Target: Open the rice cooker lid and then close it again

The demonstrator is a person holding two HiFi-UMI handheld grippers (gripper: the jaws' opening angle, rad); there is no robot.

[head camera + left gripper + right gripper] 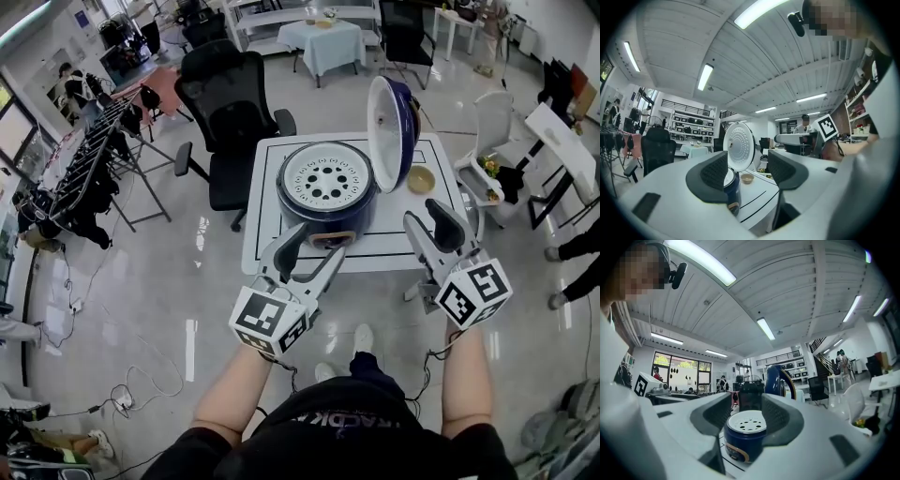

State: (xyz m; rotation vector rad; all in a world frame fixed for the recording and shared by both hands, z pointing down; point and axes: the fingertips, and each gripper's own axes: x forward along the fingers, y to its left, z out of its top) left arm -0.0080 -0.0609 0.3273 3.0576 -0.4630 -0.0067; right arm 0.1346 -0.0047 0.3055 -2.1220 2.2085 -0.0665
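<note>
The rice cooker (328, 192) stands near the middle of the white surface (267, 234), and its lid (392, 131) is open: it stands almost upright on the right side of the dark blue body. A white plate with holes (326, 180) covers the top of the pot. A small bowl (421, 179) is on the surface just beside the cooker, on the right.

The left hand-held gripper (314, 248) and the right hand-held gripper (431, 220) are both in front of the near edge of the surface and apart from the cooker. Each has its jaws spread and nothing between the pads. In each gripper view the cooker shows through the gap, but it is farther away and is not touched.

With the lid already up, I judge that the closing part of the task is not yet done. The lid looks stiff and probably not heavy, and it turns on a hinge, so it needs a push more than a grip. Its blue outside is glossy and rounded, so a pad may slip there. A better place seems to be the upper rim, pressed from the outer side so that the lid swings down. The last part probably needs firm pressure on top to latch. The body could slide on the smooth surface if the push goes sideways.
</note>
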